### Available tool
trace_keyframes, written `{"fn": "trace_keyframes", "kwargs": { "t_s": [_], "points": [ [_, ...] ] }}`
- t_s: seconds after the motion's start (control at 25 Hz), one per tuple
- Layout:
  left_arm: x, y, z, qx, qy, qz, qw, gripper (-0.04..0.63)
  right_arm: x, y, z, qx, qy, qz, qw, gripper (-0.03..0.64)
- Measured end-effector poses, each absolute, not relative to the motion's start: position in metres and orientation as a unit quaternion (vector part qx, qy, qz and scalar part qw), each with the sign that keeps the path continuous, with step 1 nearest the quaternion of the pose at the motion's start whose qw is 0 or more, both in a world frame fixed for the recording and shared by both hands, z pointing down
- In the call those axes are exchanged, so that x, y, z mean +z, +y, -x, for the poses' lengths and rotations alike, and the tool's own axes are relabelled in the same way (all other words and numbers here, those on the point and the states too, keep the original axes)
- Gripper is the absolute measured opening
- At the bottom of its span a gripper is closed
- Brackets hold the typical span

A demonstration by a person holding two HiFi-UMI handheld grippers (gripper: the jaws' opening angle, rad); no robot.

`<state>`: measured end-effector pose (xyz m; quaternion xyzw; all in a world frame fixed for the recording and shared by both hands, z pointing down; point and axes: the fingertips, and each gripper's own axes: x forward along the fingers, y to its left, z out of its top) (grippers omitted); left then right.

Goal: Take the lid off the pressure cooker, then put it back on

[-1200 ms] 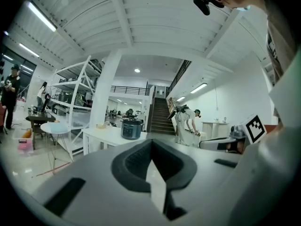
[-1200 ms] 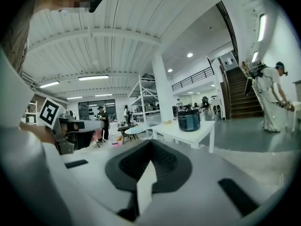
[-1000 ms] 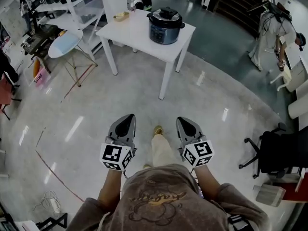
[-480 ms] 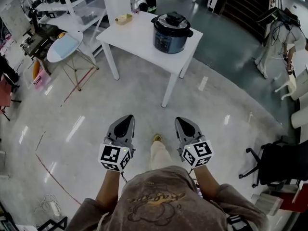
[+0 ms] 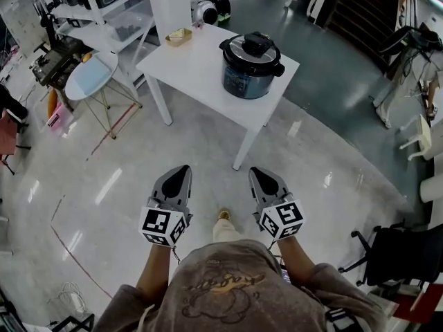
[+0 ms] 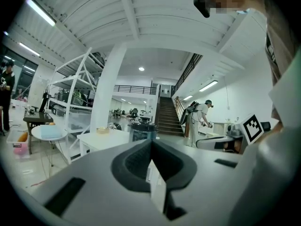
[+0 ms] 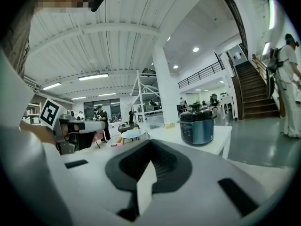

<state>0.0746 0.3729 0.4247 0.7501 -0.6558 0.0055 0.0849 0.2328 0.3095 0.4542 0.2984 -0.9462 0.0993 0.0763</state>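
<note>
A dark blue pressure cooker (image 5: 252, 66) stands near the right end of a white table (image 5: 201, 64), its black lid (image 5: 254, 45) on top. It also shows in the right gripper view as the cooker (image 7: 196, 124) and, partly hidden behind the jaws, in the left gripper view as the cooker (image 6: 142, 129). My left gripper (image 5: 178, 173) and right gripper (image 5: 261, 176) are held side by side in front of my body, well short of the table. Both are shut and hold nothing.
A small yellow dish (image 5: 179, 37) sits at the table's far left corner. White shelving (image 5: 97, 9) and a round blue-topped side table (image 5: 92, 73) stand to the left. A black office chair (image 5: 398, 247) is at the right. A person (image 7: 288, 81) stands by the stairs.
The table and cooker have come nearer and lower in the head view as I walk toward them. Both grippers stay shut in front of me.
</note>
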Motion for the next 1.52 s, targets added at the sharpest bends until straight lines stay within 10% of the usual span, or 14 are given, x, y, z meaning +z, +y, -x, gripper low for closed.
{"fn": "trace_keyframes", "kwargs": {
  "t_s": [1.52],
  "points": [
    [0.420,0.106,0.029,-0.003,-0.660,-0.748,0.066,0.004,0.446,0.053,-0.108,0.078,-0.961,-0.252,0.078,-0.004]
  ]
}}
